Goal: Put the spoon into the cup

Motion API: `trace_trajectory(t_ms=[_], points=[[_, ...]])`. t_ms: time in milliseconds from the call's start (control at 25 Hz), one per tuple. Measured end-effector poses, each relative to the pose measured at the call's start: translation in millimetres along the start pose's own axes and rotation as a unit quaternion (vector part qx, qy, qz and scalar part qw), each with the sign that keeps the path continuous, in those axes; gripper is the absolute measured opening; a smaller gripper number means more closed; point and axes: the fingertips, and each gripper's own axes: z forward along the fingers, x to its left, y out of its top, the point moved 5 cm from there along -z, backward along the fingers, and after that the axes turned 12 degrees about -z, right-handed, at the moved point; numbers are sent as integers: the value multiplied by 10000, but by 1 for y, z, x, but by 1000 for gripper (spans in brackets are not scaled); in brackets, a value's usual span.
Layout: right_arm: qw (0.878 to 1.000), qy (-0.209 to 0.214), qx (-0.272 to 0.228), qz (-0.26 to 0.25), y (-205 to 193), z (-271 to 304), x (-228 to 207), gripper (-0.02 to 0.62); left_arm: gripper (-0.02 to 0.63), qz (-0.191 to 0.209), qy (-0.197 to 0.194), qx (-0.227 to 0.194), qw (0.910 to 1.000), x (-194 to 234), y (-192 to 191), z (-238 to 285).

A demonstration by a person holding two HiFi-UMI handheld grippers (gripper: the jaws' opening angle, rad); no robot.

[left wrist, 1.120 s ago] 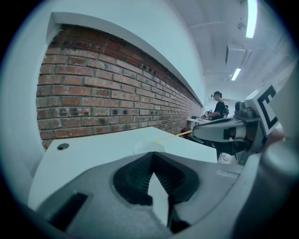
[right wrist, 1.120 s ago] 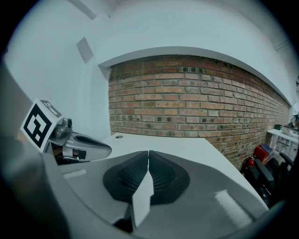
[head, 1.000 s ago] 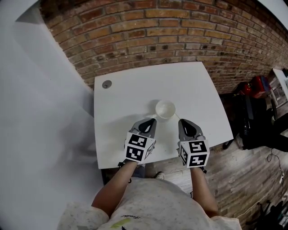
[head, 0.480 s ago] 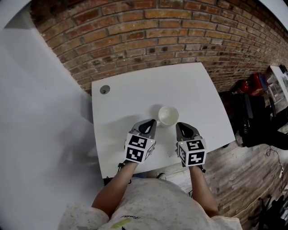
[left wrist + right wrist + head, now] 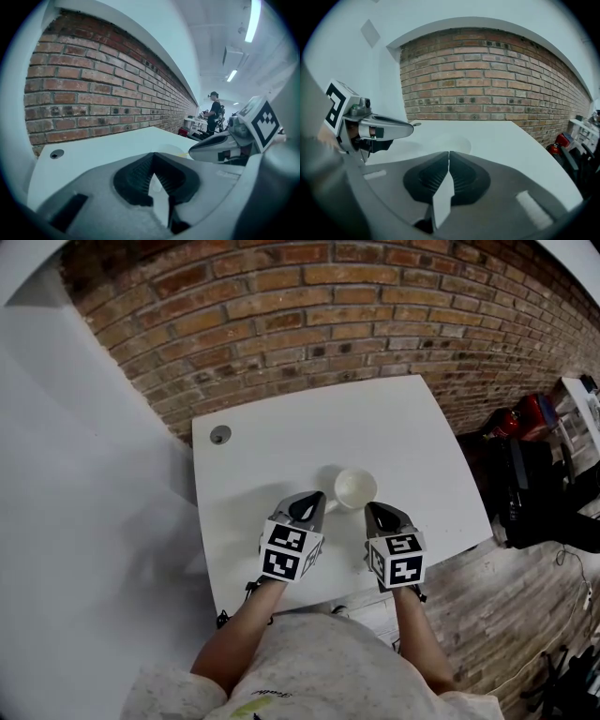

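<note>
left claw (image 5: pixel 316 497) and right claw (image 5: pixel 373 509), both clenched with nothing seen between their pads, hang low over a white counter (image 5: pixel 281 442), flanking the upright white cup (image 5: pixel 356 488) just ahead of them; the spoon cannot be made out.

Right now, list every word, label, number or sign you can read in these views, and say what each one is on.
No text here can be quoted.
On the person's shirt: a small cursive print, too blurred to read.
On the cubes of the left gripper and right gripper: black-and-white square markers only, no letters or numbers.
On the cup, table and brick wall: no writing visible.
</note>
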Motion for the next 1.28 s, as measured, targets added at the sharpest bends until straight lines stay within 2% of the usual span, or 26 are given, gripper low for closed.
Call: trace_trajectory(t_ms=[240, 400, 640, 1280], points=[[9999, 52, -54, 73, -1, 4, 2, 18, -8, 48, 36, 19, 10000, 2, 2, -3], [9999, 82, -81, 103, -3, 5, 4, 60, -8, 60, 65, 5, 10000, 3, 1, -5], [9998, 83, -131, 84, -4, 1, 2, 61, -8, 85, 96, -10, 9999, -2, 1, -7], [9984, 81, -553, 22, -7, -60, -16, 48, -8, 57, 191, -211, 9996, -55, -13, -22]])
